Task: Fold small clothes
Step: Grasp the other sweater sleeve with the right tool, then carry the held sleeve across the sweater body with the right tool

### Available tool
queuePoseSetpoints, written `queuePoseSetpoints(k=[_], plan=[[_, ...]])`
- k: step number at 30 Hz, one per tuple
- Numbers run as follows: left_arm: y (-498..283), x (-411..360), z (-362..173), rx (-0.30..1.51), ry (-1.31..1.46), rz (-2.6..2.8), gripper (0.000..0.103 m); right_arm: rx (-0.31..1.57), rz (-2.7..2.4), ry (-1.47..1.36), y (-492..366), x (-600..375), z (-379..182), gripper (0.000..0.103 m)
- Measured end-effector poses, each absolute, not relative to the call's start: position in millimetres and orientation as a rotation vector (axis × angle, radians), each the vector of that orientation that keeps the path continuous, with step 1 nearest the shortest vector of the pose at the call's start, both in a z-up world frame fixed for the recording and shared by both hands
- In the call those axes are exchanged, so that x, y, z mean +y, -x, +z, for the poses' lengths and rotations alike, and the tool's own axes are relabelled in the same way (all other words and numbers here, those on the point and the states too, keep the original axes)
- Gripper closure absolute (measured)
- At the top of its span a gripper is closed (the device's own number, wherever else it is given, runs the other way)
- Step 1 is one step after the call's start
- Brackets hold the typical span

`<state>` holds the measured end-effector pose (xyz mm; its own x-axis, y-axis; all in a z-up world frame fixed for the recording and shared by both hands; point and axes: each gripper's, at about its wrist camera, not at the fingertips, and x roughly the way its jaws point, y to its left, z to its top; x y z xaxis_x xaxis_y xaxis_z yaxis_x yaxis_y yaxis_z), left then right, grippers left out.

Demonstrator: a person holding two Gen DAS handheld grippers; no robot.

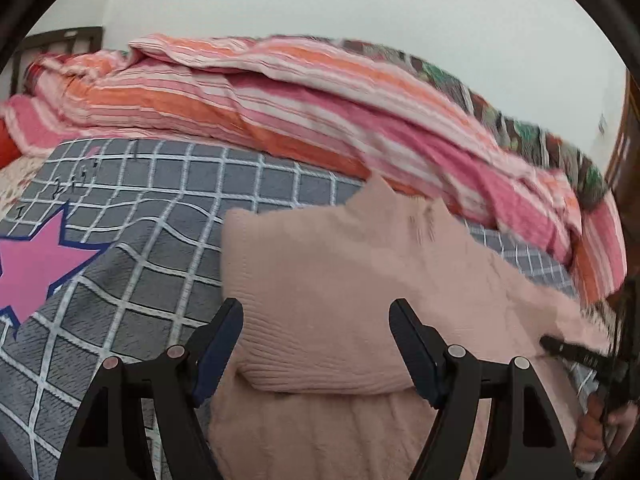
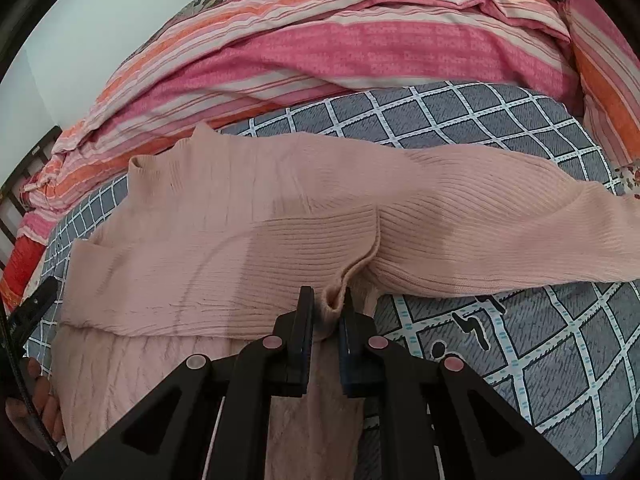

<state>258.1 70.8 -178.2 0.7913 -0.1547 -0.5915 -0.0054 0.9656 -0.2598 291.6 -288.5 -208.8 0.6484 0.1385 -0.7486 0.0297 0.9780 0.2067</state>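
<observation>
The right gripper [image 2: 326, 312] at lower centre of its view has its jaws nearly together, pinching a bunched fold of the pink sweater [image 2: 248, 240]; it points up the frame, over the garment's lower part; the left gripper [image 1: 316, 344] at bottom centre of its view has its jaws spread wide, holding nothing, one finger on each side of a folded-over ribbed part of the sweater [image 1: 340, 280]; the sweater lies across the middle of both views on the grey checked bed cover [image 2: 500, 128]; a striped pink and orange quilt [image 1: 280, 92] is heaped along the top.
</observation>
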Motion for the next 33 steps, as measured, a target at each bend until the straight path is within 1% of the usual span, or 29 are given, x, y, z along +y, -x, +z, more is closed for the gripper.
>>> queuePoseSetpoints(k=[3,6,8,10,12,13,14,16,17,18,19,20,24,27,30,33], plan=[[-268.8,71.3,-187.0,0.731,0.256,-0.078,0.029,0.864,0.058,-0.204,-291.0,-288.4,-208.5,0.092],[-271.6,73.3,-191.2,0.76,0.265,-0.066,0.029,0.863,0.06,-0.206,-290.5,-288.8,-207.3,0.089],[-273.2,71.3,-193.4,0.768,0.252,-0.052,0.029,0.863,0.072,-0.217,-288.9,-290.5,-205.9,0.083],[-274.3,68.4,-194.5,0.777,0.233,-0.04,0.027,0.857,0.086,-0.228,-284.7,-293.7,-202.5,0.079],[-275.0,67.2,-195.0,0.781,0.224,-0.039,0.025,0.836,0.076,-0.224,-279.1,-298.1,-196.2,0.071],[-275.2,67.2,-195.1,0.782,0.222,-0.038,0.025,0.816,0.052,-0.211,-275.3,-301.9,-191.4,0.062],[-275.5,66.9,-195.1,0.783,0.221,-0.038,0.025,0.799,0.035,-0.201,-272.2,-305.0,-188.1,0.057],[-275.4,66.5,-194.8,0.783,0.22,-0.036,0.024,0.751,-0.016,-0.168,-264.5,-316.3,-177.6,0.055],[-275.5,66.5,-194.5,0.783,0.217,-0.034,0.024,0.726,-0.049,-0.153,-260.1,-326.3,-171.6,0.049],[-275.3,66.3,-194.4,0.784,0.215,-0.032,0.024,0.712,-0.07,-0.153,-257.3,-335.0,-168.2,0.045],[-275.3,65.8,-194.1,0.784,0.21,-0.031,0.023,0.698,-0.092,-0.159,-254.1,-346.1,-165.0,0.036],[-275.7,64.9,-193.9,0.785,0.206,-0.03,0.023,0.688,-0.123,-0.174,-249.3,-363.6,-162.9,0.031],[-278.0,64.3,-193.9,0.787,0.2,-0.03,0.022,0.714,-0.199,-0.224,-234.9,-424.7,-166.0,0.03],[-277.8,64.5,-193.8,0.786,0.2,-0.031,0.022,0.769,-0.244,-0.248,-225.8,-465.2,-179.6,0.029],[-277.8,65.8,-193.7,0.781,0.206,-0.031,0.022,0.806,-0.26,-0.315,-220.5,-493.5,-196.8,0.029],[-279.0,67.9,-195.2,0.787,0.212,-0.02,0.022,0.793,-0.255,-0.356,-220.4,-510.6,-204.3,0.029]])
